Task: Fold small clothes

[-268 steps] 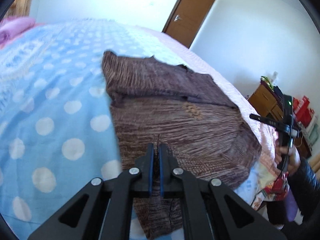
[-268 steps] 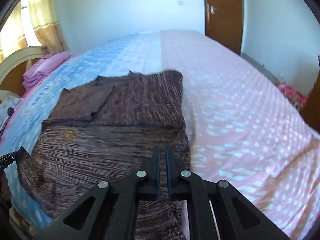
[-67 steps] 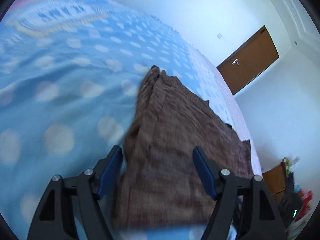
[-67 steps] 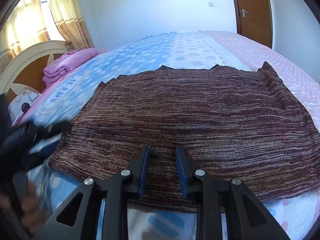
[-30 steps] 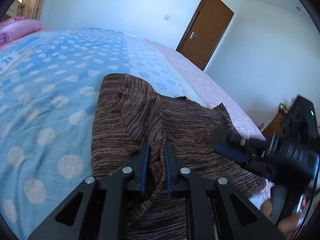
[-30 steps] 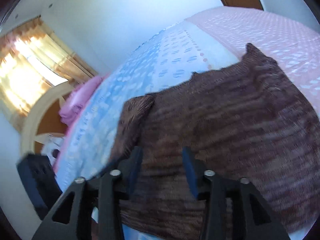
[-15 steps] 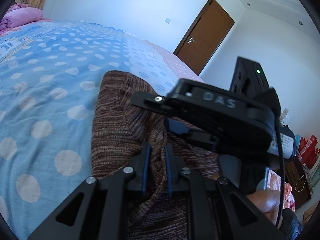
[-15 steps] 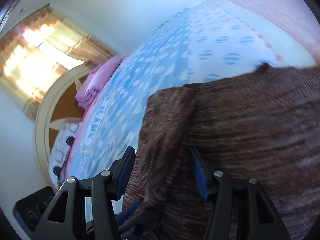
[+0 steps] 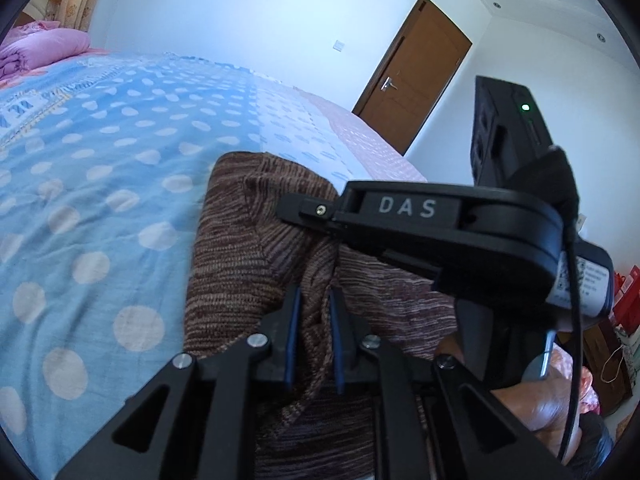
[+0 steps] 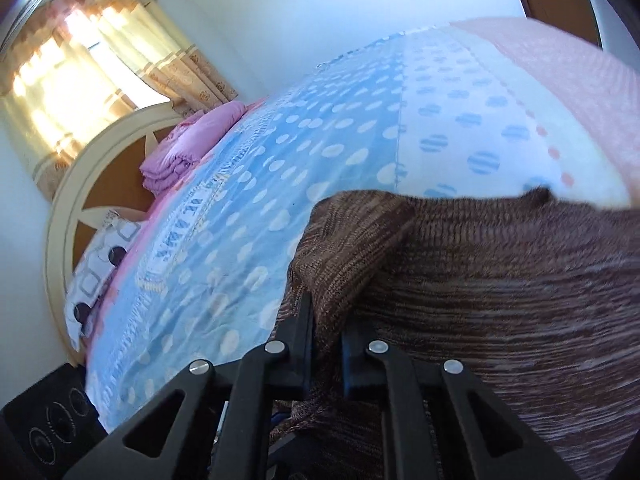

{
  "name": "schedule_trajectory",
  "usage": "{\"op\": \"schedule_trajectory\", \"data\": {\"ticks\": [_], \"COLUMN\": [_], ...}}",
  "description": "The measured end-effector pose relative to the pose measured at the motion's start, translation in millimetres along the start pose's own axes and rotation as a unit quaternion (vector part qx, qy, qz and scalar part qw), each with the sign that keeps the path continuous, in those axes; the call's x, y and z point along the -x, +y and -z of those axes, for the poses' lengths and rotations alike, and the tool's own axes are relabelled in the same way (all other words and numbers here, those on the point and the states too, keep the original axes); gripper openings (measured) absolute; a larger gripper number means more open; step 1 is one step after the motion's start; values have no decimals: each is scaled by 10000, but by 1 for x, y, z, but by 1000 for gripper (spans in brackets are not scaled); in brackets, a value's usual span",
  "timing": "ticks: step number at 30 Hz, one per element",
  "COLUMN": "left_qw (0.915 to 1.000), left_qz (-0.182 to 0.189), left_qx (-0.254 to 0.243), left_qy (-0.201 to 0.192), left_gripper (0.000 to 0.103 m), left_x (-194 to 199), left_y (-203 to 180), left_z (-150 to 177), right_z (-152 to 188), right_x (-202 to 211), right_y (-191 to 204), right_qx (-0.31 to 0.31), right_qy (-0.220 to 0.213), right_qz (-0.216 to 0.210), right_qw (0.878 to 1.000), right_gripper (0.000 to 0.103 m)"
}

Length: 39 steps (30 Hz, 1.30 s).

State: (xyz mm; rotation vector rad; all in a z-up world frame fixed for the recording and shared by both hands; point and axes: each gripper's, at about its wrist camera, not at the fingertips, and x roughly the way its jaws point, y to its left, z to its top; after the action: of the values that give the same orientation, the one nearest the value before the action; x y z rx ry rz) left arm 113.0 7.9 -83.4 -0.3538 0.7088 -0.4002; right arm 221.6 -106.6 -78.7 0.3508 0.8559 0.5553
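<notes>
Here we have both grippers bunched at the near left edge of the brown knit sweater, which lies on the dotted bedspread with its long side running off to our right. Our left gripper is clamped on a raised pleat of knit. Just beside it the right gripper has pinched the same edge, so the fold likely travels rightward across the body.

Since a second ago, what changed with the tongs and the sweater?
The right tongs, then open over the brown striped knit sweater, came in beside the left tongs and closed on the same bunched edge. The left tongs kept their grip; the sweater stayed on the blue polka-dot bedspread.
</notes>
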Motion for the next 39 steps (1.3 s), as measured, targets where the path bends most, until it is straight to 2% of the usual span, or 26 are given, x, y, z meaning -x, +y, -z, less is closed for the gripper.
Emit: {"op": "schedule_trajectory", "data": {"ticks": [6, 11, 17, 22, 30, 32, 35, 39], "left_qw": [9995, 9980, 9951, 9922, 9895, 9874, 9866, 9852], "left_qz": [238, 437, 690, 928, 1021, 1075, 984, 989], "left_qx": [-183, -446, -683, -786, -629, -583, -750, -907], "left_qy": [23, 88, 168, 280, 805, 1003, 1062, 1067], "left_gripper": [15, 15, 15, 14, 14, 10, 10, 11], "left_x": [2, -7, -24, -47, -101, -113, -121, -116], "left_y": [-24, -60, -105, -141, -171, -174, -179, -181], "left_z": [-10, -16, -15, -9, 11, 20, 30, 34], "right_z": [-9, -20, -29, -35, -23, -16, -6, 0], "right_x": [26, 57, 97, 122, 125, 120, 111, 112], "right_y": [-12, -20, -34, -64, -129, -143, -157, -168], "right_qx": [188, 537, 1190, 1597, 1462, 1396, 1408, 1145], "right_qy": [-42, -137, -128, 76, 479, 584, 703, 509], "right_qz": [151, 404, 842, 1215, 1416, 1497, 1621, 1433], "right_qw": [9997, 9976, 9892, 9796, 9779, 9771, 9741, 9817], "right_gripper": [9, 8, 8, 8, 8, 8, 8, 8]}}
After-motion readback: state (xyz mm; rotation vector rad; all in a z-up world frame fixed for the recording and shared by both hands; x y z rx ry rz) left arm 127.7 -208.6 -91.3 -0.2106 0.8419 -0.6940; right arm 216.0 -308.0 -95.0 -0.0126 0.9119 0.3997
